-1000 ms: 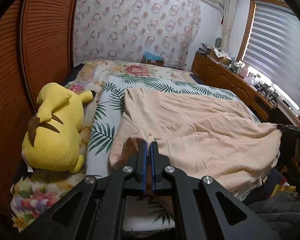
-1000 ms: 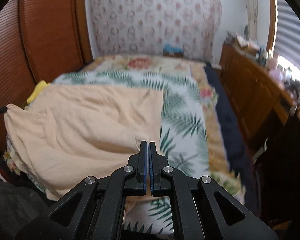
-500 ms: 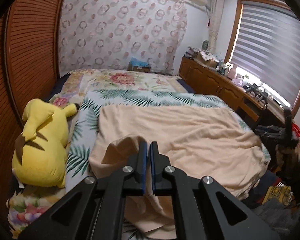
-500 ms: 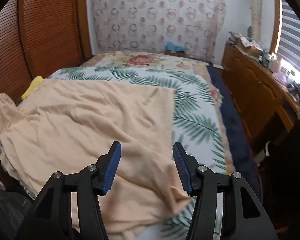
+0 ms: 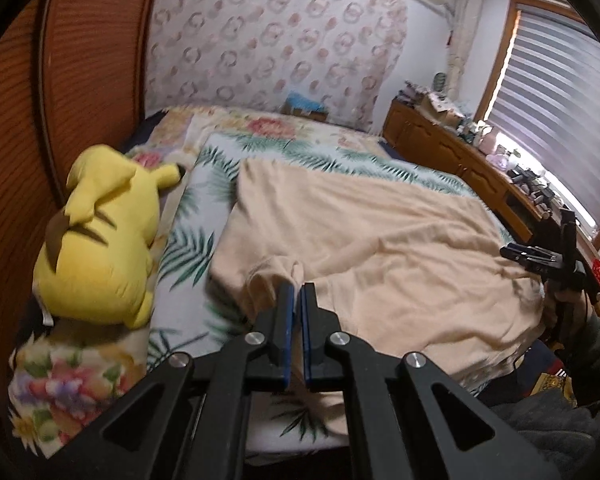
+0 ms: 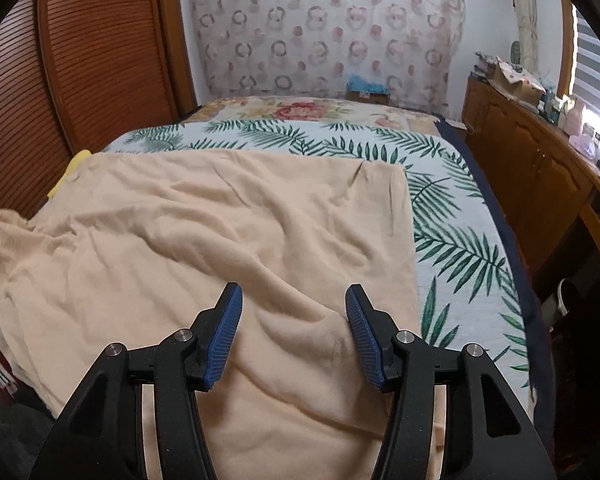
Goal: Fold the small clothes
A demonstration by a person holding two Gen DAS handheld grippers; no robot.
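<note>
A peach garment (image 5: 380, 248) lies spread and wrinkled on the leaf-print bedspread (image 5: 204, 196). It also shows in the right wrist view (image 6: 228, 240). My left gripper (image 5: 297, 292) is shut on a bunched fold at the garment's near left corner. My right gripper (image 6: 294, 304) is open and empty, its blue pads (image 6: 228, 332) just above the garment's near right part. The right gripper also shows at the right edge of the left wrist view (image 5: 548, 260).
A yellow plush toy (image 5: 100, 236) lies on the bed's left side by the wooden slatted wall (image 5: 16, 168). A wooden cabinet (image 6: 540, 176) with clutter runs along the right. A floral blanket (image 6: 296, 110) covers the far end of the bed.
My right gripper opened and let go of the garment, whose right side dropped flat onto the bed. My left gripper stayed shut on its corner and shifted slightly.
</note>
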